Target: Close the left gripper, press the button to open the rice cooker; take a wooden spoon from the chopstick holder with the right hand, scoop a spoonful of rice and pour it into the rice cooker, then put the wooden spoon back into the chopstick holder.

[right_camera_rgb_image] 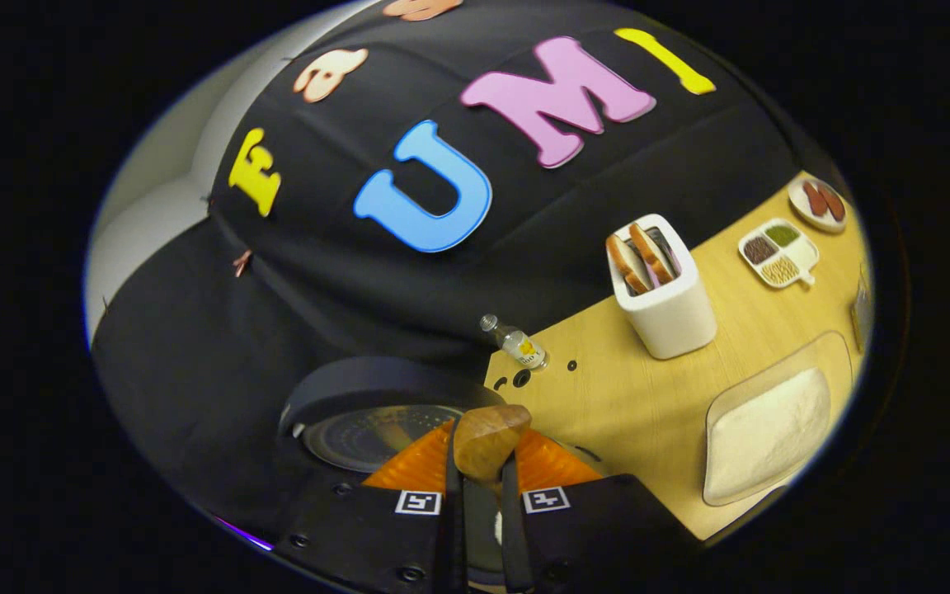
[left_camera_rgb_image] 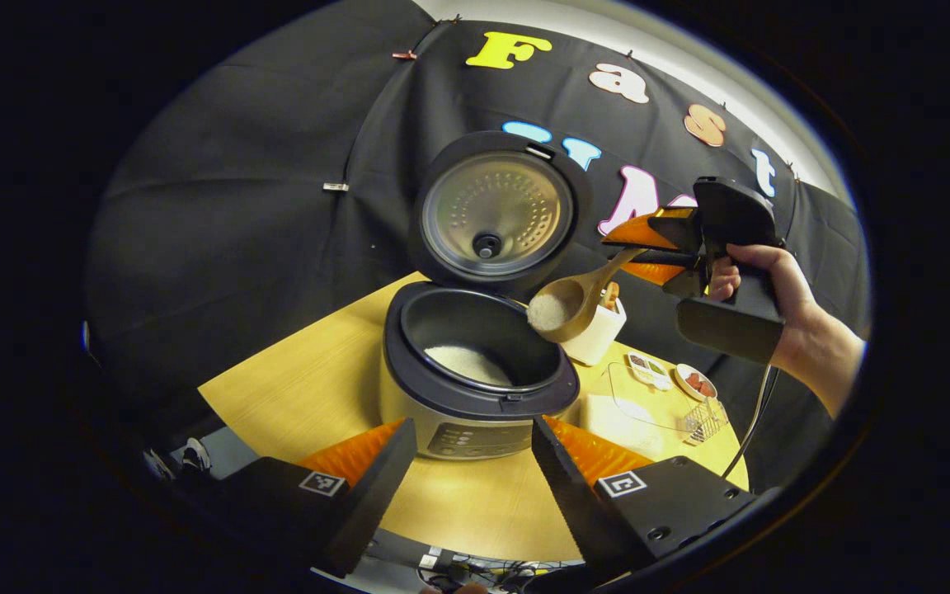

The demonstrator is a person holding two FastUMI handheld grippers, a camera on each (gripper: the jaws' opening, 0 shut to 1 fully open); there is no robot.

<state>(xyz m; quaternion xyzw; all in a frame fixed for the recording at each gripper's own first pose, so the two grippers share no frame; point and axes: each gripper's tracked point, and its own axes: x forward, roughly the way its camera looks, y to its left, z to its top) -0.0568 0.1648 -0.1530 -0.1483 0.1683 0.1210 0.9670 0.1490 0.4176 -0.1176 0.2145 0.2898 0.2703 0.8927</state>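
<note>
R gripper (left_camera_rgb_image: 648, 247) is clamping the wooden spoon (left_camera_rgb_image: 570, 307), rice-loaded bowl tilting over the open rice cooker (left_camera_rgb_image: 475, 363), chopstick holder (left_camera_rgb_image: 599, 330) just behind. L gripper (left_camera_rgb_image: 467, 470) is hanging wide open w/ nothing, near the cooker's front. Rice tray (right_camera_rgb_image: 764, 429), sectioned dish (right_camera_rgb_image: 778, 252) & small plate (right_camera_rgb_image: 817, 202) are sitting to the right.

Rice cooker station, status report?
Left gripper open, idle. Right gripper shut on wooden spoon, rice-loaded, above open rice cooker. Nothing in the way.

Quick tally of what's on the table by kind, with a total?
Rice cooker, lid open: 1
Wooden spoon, held in the right tool: 1
White chopstick holder: 1
Tray of rice: 1
Divided dish: 1
Small plate: 1
Bottle: 1
Wire basket: 1
Total: 8
</note>
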